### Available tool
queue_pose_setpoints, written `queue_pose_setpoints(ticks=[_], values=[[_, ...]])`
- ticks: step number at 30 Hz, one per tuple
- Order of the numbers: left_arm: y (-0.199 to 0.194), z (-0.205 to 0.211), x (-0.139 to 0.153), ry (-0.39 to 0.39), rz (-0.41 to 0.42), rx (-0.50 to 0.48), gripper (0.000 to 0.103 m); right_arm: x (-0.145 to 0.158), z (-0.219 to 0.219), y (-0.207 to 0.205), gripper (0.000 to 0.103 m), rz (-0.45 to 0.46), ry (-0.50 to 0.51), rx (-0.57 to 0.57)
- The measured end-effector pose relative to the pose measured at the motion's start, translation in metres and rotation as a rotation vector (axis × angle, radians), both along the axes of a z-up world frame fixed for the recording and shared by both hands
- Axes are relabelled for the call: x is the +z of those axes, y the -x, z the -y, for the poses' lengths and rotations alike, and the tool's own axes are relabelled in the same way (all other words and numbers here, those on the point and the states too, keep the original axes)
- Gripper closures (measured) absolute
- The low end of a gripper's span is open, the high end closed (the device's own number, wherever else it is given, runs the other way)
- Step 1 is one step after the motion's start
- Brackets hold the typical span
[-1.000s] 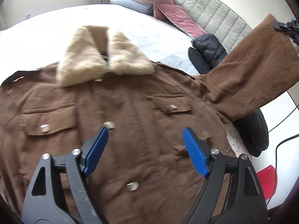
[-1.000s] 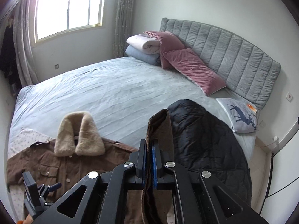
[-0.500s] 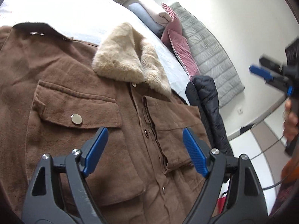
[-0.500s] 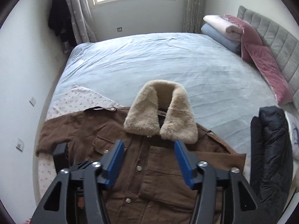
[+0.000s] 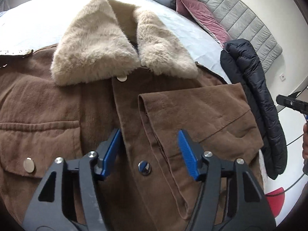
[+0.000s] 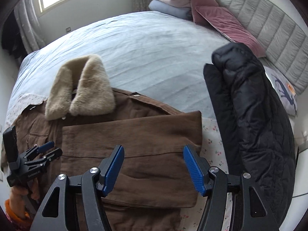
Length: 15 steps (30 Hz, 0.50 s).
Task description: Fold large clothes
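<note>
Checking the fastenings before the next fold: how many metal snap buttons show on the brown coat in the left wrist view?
3: one under the fur collar, one on the placket, one on the pocket flap. The folded sleeve may hide others.

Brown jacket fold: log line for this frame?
brown jacket: flat on bed | sleeve: folded across front | left gripper: closing, empty | right gripper: opening, empty, above sleeve
</note>
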<state>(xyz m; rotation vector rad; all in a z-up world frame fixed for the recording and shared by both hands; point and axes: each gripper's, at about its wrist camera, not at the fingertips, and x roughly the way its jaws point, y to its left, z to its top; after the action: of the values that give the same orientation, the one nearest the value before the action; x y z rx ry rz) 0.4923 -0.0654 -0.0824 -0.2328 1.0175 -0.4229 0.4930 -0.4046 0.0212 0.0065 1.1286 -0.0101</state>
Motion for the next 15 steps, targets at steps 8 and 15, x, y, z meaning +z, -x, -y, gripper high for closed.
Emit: queue_pose_setpoints(ticks=[8, 15], values=[[0.011, -0.004, 0.030, -0.050, 0.108, 0.119, 0.101, -0.037, 0.035, 0.007, 0.038, 0.022, -0.097, -0.069], [0.005, -0.020, 0.028, 0.022, 0.116, 0.167, 0.101, -0.054, 0.031, 0.009, 0.038, 0.039, -0.125, -0.056]])
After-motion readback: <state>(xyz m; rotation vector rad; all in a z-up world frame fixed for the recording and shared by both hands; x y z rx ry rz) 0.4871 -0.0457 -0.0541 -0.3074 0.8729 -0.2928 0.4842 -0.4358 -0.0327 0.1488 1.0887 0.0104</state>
